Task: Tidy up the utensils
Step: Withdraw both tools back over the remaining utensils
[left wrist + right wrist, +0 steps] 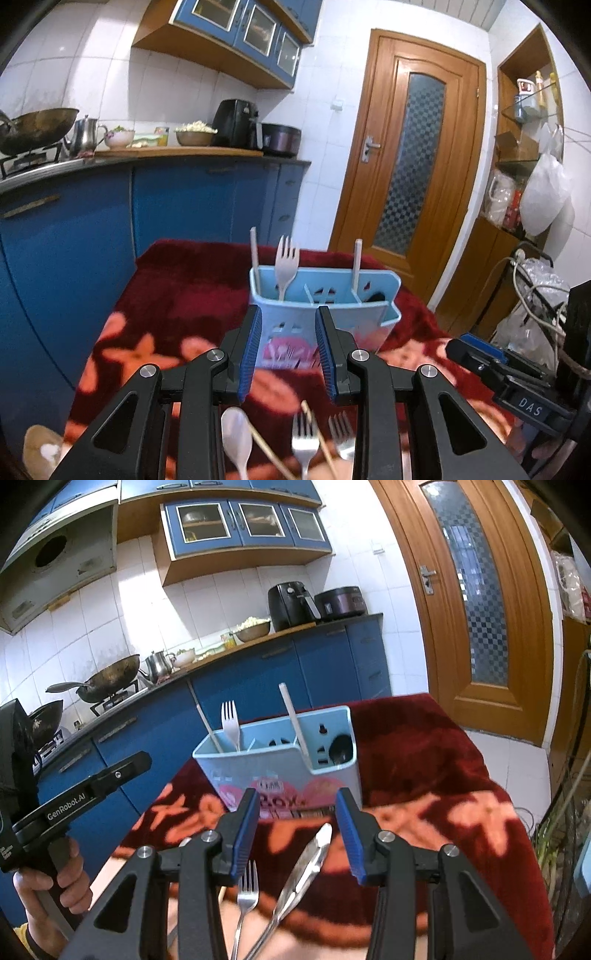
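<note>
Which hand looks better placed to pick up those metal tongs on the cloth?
Probably the right. Its open right gripper has the metal tongs lying just below its fingers. The left gripper is over a spoon and forks.

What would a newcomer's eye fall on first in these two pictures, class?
The light blue caddy stands in the middle of the dark red flowered cloth, with a white fork and pale sticks upright in it. Nearer the cameras, loose utensils lie on the cloth: a spoon, metal forks and tongs. The left gripper and right gripper both frame the caddy, holding nothing.
</note>
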Action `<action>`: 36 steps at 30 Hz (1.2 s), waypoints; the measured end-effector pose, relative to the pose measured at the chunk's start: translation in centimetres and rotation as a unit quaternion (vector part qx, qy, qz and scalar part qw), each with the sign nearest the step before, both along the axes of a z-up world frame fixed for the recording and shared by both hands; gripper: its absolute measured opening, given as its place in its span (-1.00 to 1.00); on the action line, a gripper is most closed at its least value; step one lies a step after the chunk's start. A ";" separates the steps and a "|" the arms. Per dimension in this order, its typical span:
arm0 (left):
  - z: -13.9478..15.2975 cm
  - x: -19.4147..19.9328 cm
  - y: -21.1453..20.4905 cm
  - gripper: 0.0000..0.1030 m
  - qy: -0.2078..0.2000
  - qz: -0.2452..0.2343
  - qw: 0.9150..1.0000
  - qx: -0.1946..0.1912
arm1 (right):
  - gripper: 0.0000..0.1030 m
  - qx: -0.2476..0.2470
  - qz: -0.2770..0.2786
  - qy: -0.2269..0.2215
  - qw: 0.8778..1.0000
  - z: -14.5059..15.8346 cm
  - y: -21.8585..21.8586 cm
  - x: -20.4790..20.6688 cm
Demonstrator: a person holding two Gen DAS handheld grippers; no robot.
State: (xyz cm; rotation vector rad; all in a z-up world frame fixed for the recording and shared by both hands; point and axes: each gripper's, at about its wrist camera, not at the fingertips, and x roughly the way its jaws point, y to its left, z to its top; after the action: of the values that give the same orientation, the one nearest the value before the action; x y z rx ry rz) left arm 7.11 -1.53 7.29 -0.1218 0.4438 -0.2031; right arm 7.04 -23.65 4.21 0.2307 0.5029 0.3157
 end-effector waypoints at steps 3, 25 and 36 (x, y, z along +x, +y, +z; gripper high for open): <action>-0.6 -0.6 0.4 -0.41 0.015 0.003 1.000 0.007 | -0.11 0.000 -0.003 0.013 1.000 -0.6 -0.2 -0.7; -5.3 -2.7 2.4 -0.41 0.130 0.011 0.991 0.040 | -0.05 -0.016 -0.019 0.106 0.994 -5.5 -2.0 -3.5; -7.6 -1.9 2.1 -0.41 0.193 -0.001 0.980 0.044 | -0.04 -0.003 -0.027 0.122 0.992 -6.7 -3.2 -3.7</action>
State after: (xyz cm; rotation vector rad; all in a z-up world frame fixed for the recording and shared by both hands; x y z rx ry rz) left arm 5.19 0.58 -0.32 -0.0737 0.8386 -0.1607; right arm 3.33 -26.85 -2.52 0.2772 0.7378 0.2343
